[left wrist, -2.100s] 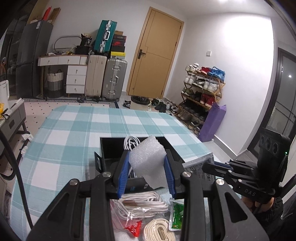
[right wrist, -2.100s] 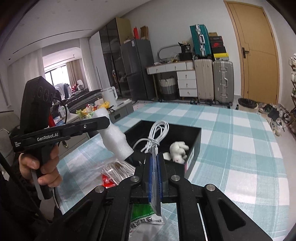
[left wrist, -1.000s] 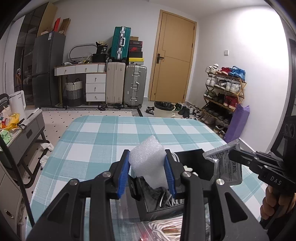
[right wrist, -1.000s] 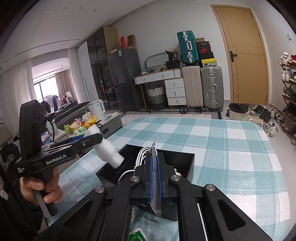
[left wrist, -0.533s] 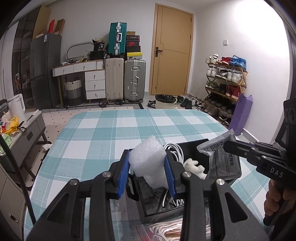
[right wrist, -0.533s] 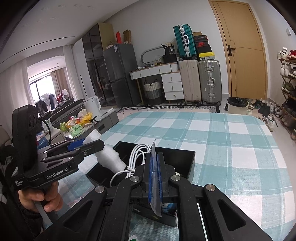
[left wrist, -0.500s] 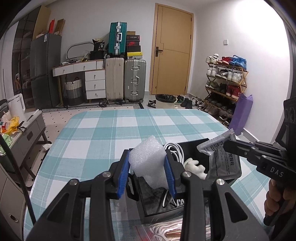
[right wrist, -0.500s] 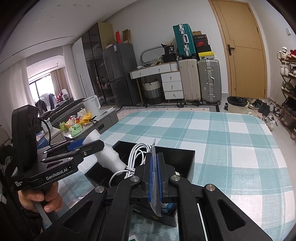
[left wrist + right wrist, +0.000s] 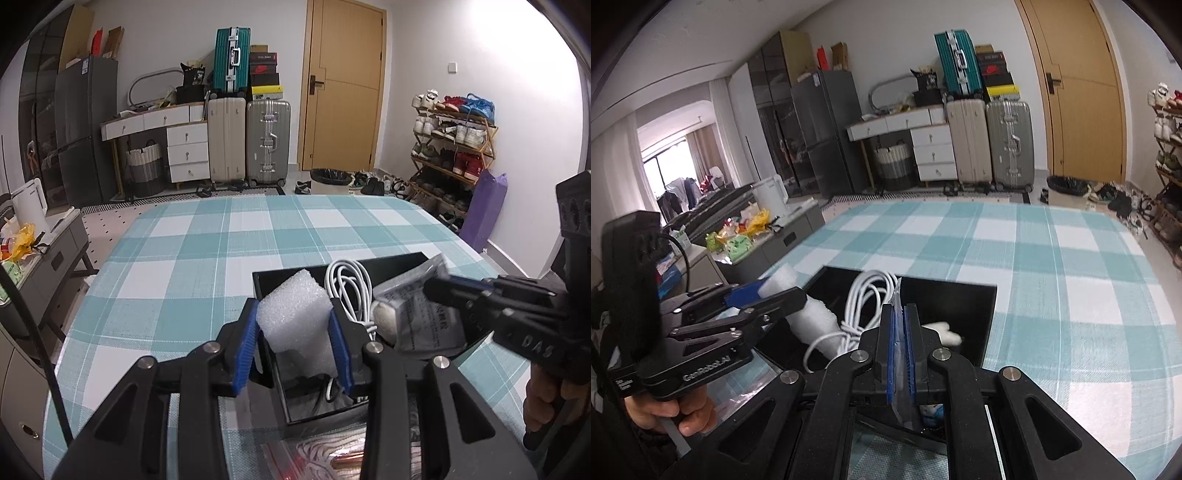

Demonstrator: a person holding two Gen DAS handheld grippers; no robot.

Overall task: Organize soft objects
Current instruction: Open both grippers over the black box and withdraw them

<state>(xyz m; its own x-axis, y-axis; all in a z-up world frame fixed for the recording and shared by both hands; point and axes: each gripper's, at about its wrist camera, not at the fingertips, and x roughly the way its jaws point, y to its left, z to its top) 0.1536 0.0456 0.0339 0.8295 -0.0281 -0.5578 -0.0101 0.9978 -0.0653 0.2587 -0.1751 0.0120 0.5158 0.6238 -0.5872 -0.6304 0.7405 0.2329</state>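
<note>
Foam block (image 9: 295, 314): white foam piece, being clenched between the blue pads of the left hand-held gripper (image 9: 295, 332); hanging over the near left end of the black box (image 9: 369, 264).
Foil packet (image 9: 424, 314): grey printed sachet, being pinched flat in the right hand-held gripper (image 9: 900, 354); hanging over the right part of the same box.
Black box: sitting on the teal checked surface (image 9: 221, 258); already holding a coiled white cable (image 9: 347, 284) and a small white plush toy (image 9: 942, 328).
Loose items: a clear bag (image 9: 321, 456) of cords is lying on the near side of the box.
Step in hand: both pieces are being carried over the box for dropping in, by my reading.
Handling advice: lowering the foam into free floor beside the cable before opening is looking wise, since light foam may bounce out; the limp packet should be set down clear of the plush toy.
Change since earlier frames: both hand-held grippers are sitting lower and closer over the box than half a second ago; the packet is now overlapping the plush toy in the left view; the grasps are staying unchanged.
</note>
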